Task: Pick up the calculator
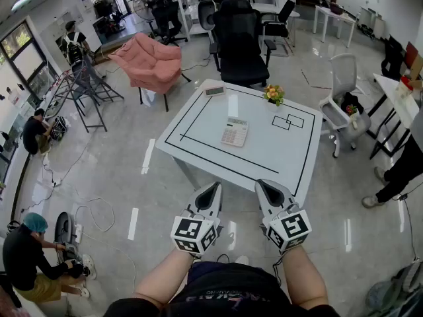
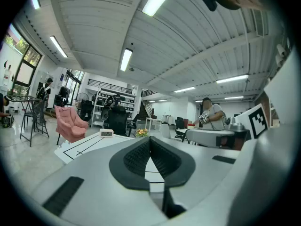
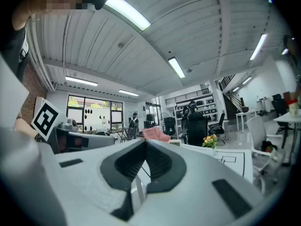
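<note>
Hovering side by side just short of the near edge of a glossy white square table marked with black tape lines (image 1: 198,147), the left gripper (image 1: 213,190) and right gripper (image 1: 264,186) each have their jaws pressed together with nothing between them. Their black ribbed pads meet in a thin seam inside smooth white plastic shells. Held level and empty, they look staged for an approach rather than a grasp.

Ahead of both jaw tips, roughly between their two lines, the pale, flat, rectangular calculator (image 1: 234,132) lies face up, well apart from either gripper. Neither gripper view seems to show it, and it is probably masked by the jaws themselves. Farther on stand a small white digital clock (image 1: 214,91) ahead-left and a little pot of yellow-orange flowers (image 1: 273,95) ahead-right. Beyond the table is a black padded office chair (image 1: 239,41).
</note>
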`<control>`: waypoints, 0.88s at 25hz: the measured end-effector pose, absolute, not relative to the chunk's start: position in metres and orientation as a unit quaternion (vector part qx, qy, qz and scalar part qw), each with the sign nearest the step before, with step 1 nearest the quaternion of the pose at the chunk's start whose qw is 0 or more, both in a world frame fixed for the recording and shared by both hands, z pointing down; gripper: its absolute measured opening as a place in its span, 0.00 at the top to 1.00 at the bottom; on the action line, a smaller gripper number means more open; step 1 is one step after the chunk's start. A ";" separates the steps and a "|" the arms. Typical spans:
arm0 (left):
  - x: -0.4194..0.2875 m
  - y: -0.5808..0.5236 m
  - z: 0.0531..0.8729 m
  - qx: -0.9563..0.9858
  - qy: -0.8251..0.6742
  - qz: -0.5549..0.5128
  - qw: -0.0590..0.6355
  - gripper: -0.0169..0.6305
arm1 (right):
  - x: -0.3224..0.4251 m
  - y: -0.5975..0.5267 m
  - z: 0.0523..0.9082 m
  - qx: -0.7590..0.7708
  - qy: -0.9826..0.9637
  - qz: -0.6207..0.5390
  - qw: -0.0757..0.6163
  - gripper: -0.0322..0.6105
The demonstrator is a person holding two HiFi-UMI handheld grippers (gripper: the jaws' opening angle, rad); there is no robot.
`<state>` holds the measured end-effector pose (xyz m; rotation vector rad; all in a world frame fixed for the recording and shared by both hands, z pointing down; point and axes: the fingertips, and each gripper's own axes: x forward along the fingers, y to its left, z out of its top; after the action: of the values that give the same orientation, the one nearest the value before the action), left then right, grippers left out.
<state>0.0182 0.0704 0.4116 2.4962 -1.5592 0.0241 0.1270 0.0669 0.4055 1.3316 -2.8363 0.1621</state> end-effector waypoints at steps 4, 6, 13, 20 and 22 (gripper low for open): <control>0.015 0.072 0.404 0.841 -0.531 0.009 0.100 0.97 | 0.126 0.069 0.400 0.422 -0.905 0.055 0.000 0.95; 0.015 0.072 0.403 0.840 -0.533 0.010 0.099 0.97 | 0.127 0.069 0.401 0.418 -0.906 0.061 -0.005 0.95; 0.022 0.062 0.417 0.858 -0.502 0.043 0.098 0.57 | 0.120 0.055 0.408 0.408 -0.908 0.085 -0.030 0.88; 0.010 0.034 0.432 0.878 -0.463 0.068 0.096 0.43 | 0.119 0.016 0.418 0.440 -0.887 0.129 -0.059 0.58; 0.003 0.022 0.434 0.884 -0.451 0.068 0.101 0.43 | 0.118 0.004 0.422 0.452 -0.878 0.143 -0.065 0.58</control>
<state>0.0035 0.0224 0.4340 2.6119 -1.3330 0.2020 0.1175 0.0036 0.4217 1.4819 -2.8781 0.4700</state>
